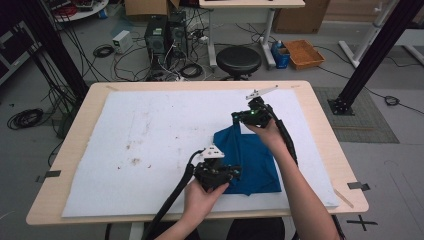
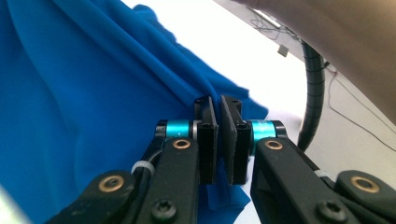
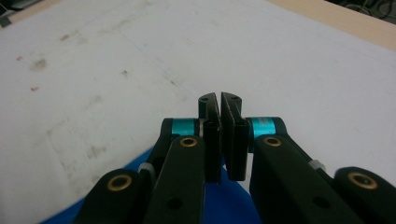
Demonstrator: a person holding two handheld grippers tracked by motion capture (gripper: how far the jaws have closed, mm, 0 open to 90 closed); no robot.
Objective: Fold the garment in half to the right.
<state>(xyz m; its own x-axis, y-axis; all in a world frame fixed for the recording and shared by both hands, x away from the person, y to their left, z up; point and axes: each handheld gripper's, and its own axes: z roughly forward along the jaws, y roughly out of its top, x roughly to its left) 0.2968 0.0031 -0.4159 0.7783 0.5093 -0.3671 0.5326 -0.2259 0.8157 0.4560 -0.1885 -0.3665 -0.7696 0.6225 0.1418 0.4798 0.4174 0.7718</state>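
Both grippers, left (image 1: pixel 235 173) and right (image 1: pixel 239 118), clench the crumpled blue fabric cloth (image 1: pixel 255 160); recommend lifting evenly, keeping fingers closed.

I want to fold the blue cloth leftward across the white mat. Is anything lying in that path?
Nothing visible does. Left of the blue cloth the white mat carries only brownish stains, no objects.

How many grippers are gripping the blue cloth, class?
2. The left gripper pinches the blue cloth at its near left edge; the right gripper holds its far corner, lifted off the white mat.
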